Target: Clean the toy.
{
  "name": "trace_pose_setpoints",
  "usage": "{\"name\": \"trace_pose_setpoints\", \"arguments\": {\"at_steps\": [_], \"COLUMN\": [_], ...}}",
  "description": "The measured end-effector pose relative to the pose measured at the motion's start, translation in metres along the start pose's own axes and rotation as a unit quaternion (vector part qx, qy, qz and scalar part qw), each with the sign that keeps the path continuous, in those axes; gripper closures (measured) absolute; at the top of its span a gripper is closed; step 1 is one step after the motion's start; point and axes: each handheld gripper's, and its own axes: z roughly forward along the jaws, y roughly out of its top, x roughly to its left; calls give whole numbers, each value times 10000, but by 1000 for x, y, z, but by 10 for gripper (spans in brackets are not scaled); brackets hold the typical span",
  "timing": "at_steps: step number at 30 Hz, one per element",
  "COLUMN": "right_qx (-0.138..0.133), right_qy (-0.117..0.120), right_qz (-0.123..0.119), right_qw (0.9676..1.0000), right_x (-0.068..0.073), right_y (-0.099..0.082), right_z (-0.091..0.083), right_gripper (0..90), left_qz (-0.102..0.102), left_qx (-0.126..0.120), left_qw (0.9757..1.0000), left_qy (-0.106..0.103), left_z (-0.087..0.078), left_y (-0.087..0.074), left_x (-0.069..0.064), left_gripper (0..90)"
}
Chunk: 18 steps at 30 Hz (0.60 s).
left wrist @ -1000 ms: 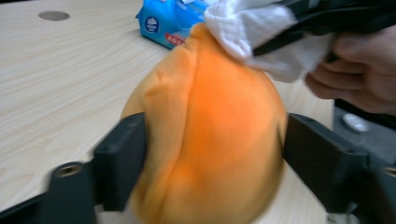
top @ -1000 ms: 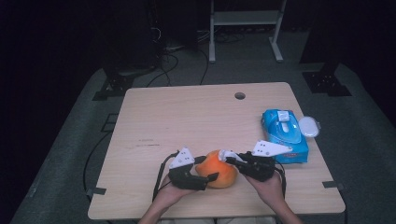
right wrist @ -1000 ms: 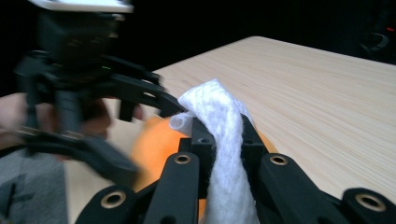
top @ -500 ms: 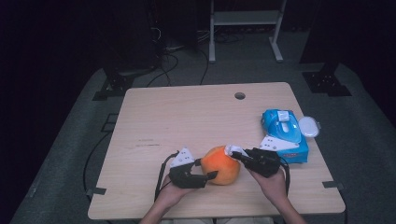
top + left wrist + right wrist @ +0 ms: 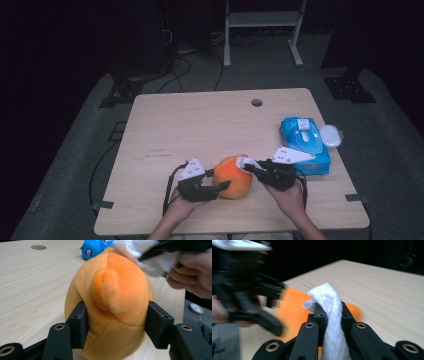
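Your left gripper [image 5: 220, 186], jaws just closing, clamps the orange plush toy [image 5: 233, 176] at the table [image 5: 200, 130] front edge, your right gripper [image 5: 248, 166] pinches a white wipe [image 5: 244, 162] against its top, blue wipes pack [image 5: 306, 143] just right

Overhead shot's pretty dim and soft, room behind goes nearly black, table [image 5: 210, 130] lit evenly from above. Right gripper view has heavy motion blur at left; left gripper view's bright and sharp.
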Motion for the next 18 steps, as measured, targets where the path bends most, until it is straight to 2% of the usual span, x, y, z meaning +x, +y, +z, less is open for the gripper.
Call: {"name": "trace_pose_setpoints", "arguments": {"at_steps": [1, 2, 3, 5, 7, 8, 9, 10, 12, 15, 16, 18], "right_qx": [34, 34, 69, 113, 90, 74, 63, 41, 50, 111, 119, 97], "right_qy": [-57, -57, -74, -165, -110, -87, -48, 26, 125, 250, 216, 151], "right_qz": [62, 62, 199, 117, 237, 261, 243, 228, 27, -286, -351, -274], "right_qw": [10000, 10000, 9997, 9997, 9996, 9996, 9997, 9997, 9999, 9992, 9991, 9995], "right_x": [-6, -6, -12, -12, -14, -13, -11, -7, 8, 26, 27, 20], "right_y": [-3, -3, -8, -9, -10, -10, -9, -8, -5, -1, -1, -1], "right_z": [-1, -1, -1, 0, -1, 0, 0, 1, 4, 10, 10, 7], "right_gripper": [808, 808, 809, 809, 809, 809, 809, 808, 806, 807, 807, 808], "left_qz": [-21, -21, -62, -184, -280, -335, -306, -274, -241, -208, -201, -189], "left_qx": [-4, -4, -27, -65, -25, -14, -34, -79, -96, -86, -87, -74], "left_qw": [10000, 10000, 9999, 9997, 9996, 9994, 9995, 9996, 9996, 9994, 9994, 9994], "left_qy": [-67, -67, -110, -137, -52, -104, -107, -21, 136, 247, 253, 282], "left_z": [1, 1, 3, 5, 9, 11, 13, 13, 14, 15, 14, 13], "left_y": [-1, -1, -1, -2, -3, -4, -6, -6, -6, -7, -7, -7], "left_x": [2, 2, 3, 7, 11, 12, 12, 10, 7, 4, 3, 3], "left_gripper": [421, 361, 361, 243, 152, 134, 171, 224, 297, 342, 346, 358]}}
